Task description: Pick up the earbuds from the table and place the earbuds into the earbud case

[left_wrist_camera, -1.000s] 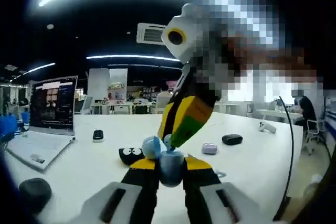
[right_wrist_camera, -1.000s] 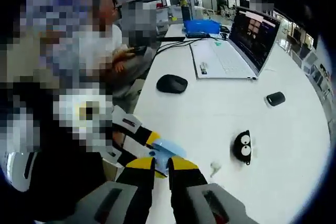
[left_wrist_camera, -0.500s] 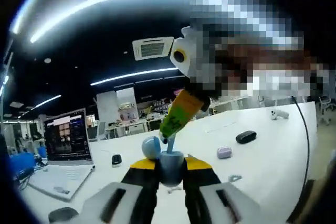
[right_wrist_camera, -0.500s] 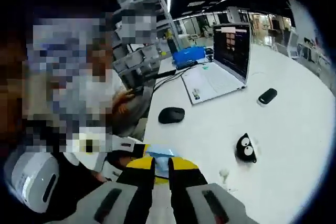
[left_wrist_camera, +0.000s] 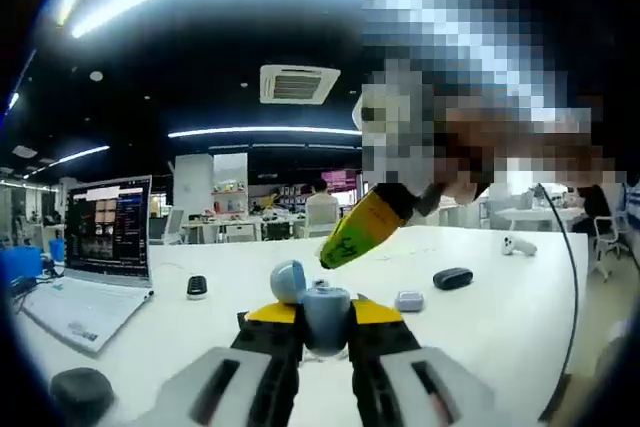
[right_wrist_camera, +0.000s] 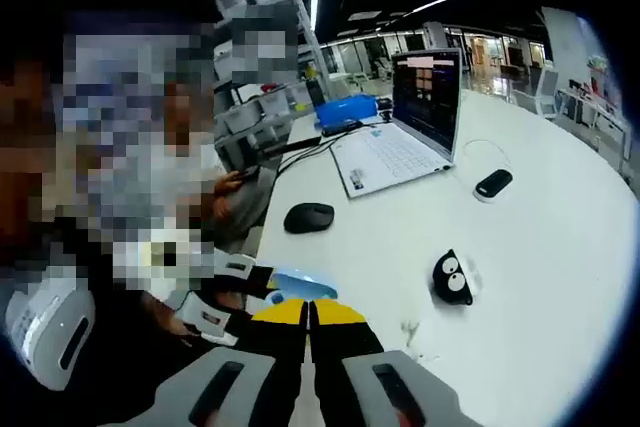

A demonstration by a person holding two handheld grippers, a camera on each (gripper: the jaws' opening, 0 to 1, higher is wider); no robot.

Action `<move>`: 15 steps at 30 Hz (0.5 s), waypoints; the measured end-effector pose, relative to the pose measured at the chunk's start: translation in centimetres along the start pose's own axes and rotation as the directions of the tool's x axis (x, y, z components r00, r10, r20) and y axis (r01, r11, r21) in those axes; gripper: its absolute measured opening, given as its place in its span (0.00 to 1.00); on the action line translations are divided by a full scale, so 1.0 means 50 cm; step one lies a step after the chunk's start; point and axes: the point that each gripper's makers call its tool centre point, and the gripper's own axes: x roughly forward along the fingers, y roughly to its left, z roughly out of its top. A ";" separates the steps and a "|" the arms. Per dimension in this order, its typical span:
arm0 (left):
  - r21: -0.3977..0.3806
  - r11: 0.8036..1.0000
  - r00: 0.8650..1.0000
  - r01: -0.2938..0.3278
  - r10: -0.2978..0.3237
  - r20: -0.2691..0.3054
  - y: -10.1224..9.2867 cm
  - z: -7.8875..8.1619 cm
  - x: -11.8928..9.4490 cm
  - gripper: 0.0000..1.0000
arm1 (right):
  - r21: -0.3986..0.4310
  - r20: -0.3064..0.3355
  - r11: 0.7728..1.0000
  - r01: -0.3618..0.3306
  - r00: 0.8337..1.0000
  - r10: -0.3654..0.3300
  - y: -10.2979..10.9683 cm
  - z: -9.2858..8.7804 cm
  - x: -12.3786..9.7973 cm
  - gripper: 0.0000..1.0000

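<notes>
The left gripper (left_wrist_camera: 325, 319) is clenched on a light-blue earbud case (left_wrist_camera: 322, 309), held above the white counter (left_wrist_camera: 200, 317). The case sits between the two yellow-tipped jaws, with its round lid (left_wrist_camera: 288, 281) swung open toward the upper left. In the left gripper view, the right gripper (left_wrist_camera: 362, 230) enters from the upper right; its yellow-and-green jaws angle down toward the case, the tips just beside it but apart from it.

In the right gripper view, the right gripper (right_wrist_camera: 308, 315) has its jaws pressed together with no gap visible between them; whether an earbud is pinched there cannot be told. The open earbud case (right_wrist_camera: 300, 283) lies just beyond the jaw tips, gripped by the left gripper (right_wrist_camera: 240, 287), which enters from the left.

One white earbud (right_wrist_camera: 409, 329) lies on the counter (right_wrist_camera: 540, 247) near the right gripper, between it and a black case with two white eyes (right_wrist_camera: 452, 277).

Other items on the counter:
- An open laptop (left_wrist_camera: 95, 247) at the left of the left gripper view, its screen lit.
- A black mouse (right_wrist_camera: 308, 217) near the counter edge.
- A small black device (left_wrist_camera: 197, 287) near the laptop.
- A pale lilac case (left_wrist_camera: 409, 300) and a black oval case (left_wrist_camera: 452, 278), to the right of the held case.
</notes>
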 end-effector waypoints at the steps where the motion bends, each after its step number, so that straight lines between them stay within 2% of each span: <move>1: -0.008 1.000 1.000 -0.004 0.004 -0.006 0.005 -0.008 0.003 0.19 | 0.003 0.005 1.000 0.004 1.000 -0.004 -0.002 -0.003 0.000 0.01; 3: -0.016 1.000 1.000 -0.005 0.004 -0.027 0.011 -0.026 0.012 0.19 | -0.017 0.003 0.999 0.045 0.999 -0.045 -0.022 -0.014 -0.002 0.02; 5: -0.027 1.000 0.998 -0.013 0.011 -0.063 0.024 -0.054 0.018 0.19 | -0.091 0.001 0.986 0.138 0.990 -0.138 -0.072 -0.026 -0.014 0.04; 7: -0.056 0.998 0.994 -0.023 0.017 -0.107 0.040 -0.092 0.012 0.19 | -0.129 -0.018 0.973 0.193 0.980 -0.197 -0.118 -0.049 -0.027 0.07; 8: -0.067 0.997 0.993 -0.029 0.021 -0.115 0.048 -0.102 0.007 0.19 | -0.126 -0.031 0.970 0.206 0.977 -0.212 -0.139 -0.065 -0.032 0.09; 10: -0.085 0.996 0.991 -0.040 0.029 -0.133 0.062 -0.122 -0.001 0.19 | -0.045 -0.036 0.971 0.233 0.971 -0.235 -0.178 -0.096 -0.039 0.13; 12: -0.108 0.994 0.990 -0.036 0.021 -0.141 0.067 -0.130 -0.005 0.19 | -0.014 -0.035 0.971 0.237 0.971 -0.237 -0.204 -0.125 -0.042 0.13; 15: -0.103 0.995 0.991 -0.019 0.005 -0.133 0.059 -0.123 -0.008 0.19 | -0.011 -0.027 0.970 0.243 0.970 -0.243 -0.224 -0.157 -0.048 0.15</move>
